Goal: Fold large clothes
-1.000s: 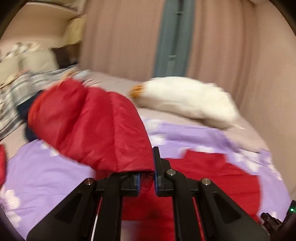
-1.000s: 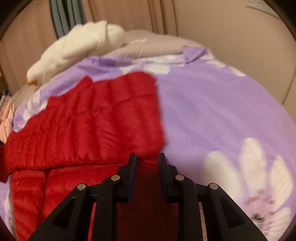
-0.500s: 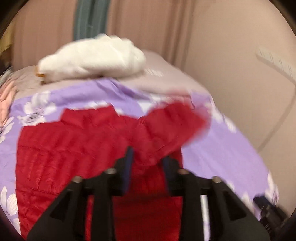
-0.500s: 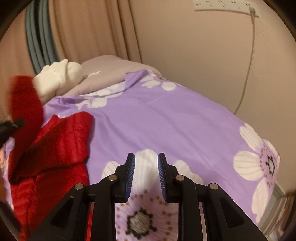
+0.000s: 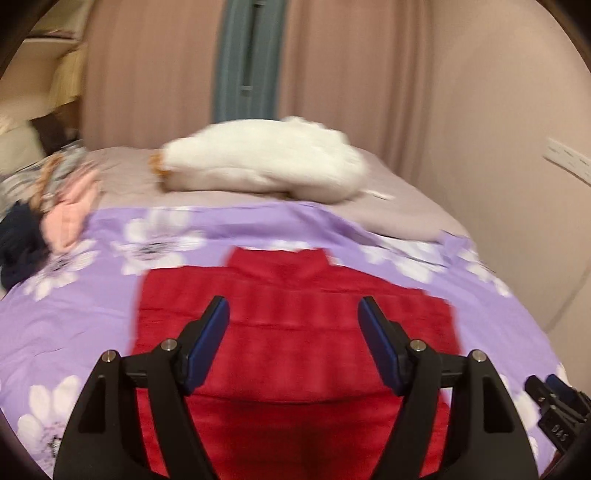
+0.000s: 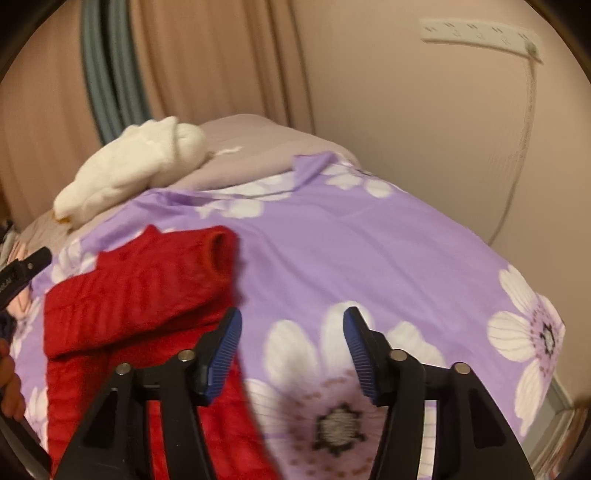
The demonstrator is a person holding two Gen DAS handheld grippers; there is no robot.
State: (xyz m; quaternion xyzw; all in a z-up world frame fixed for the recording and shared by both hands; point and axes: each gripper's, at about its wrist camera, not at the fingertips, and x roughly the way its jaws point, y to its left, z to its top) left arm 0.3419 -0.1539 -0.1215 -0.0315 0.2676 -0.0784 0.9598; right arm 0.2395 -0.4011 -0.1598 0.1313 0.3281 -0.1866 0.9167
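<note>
Both the left gripper [image 5: 293,317] and right gripper [image 6: 291,328] have just been opening and stand spread, empty. The released red jacket [image 5: 295,332] lies sleeve-folded on the purple bedspread [image 6: 369,240]; 1 fold looks finished.

Lying on the bed: one red quilted jacket [image 5: 295,332], one purple flowered sheet [image 6: 369,240], one white plush toy [image 5: 266,166], one wall power strip [image 6: 480,35]. Two grippers hovering.
</note>
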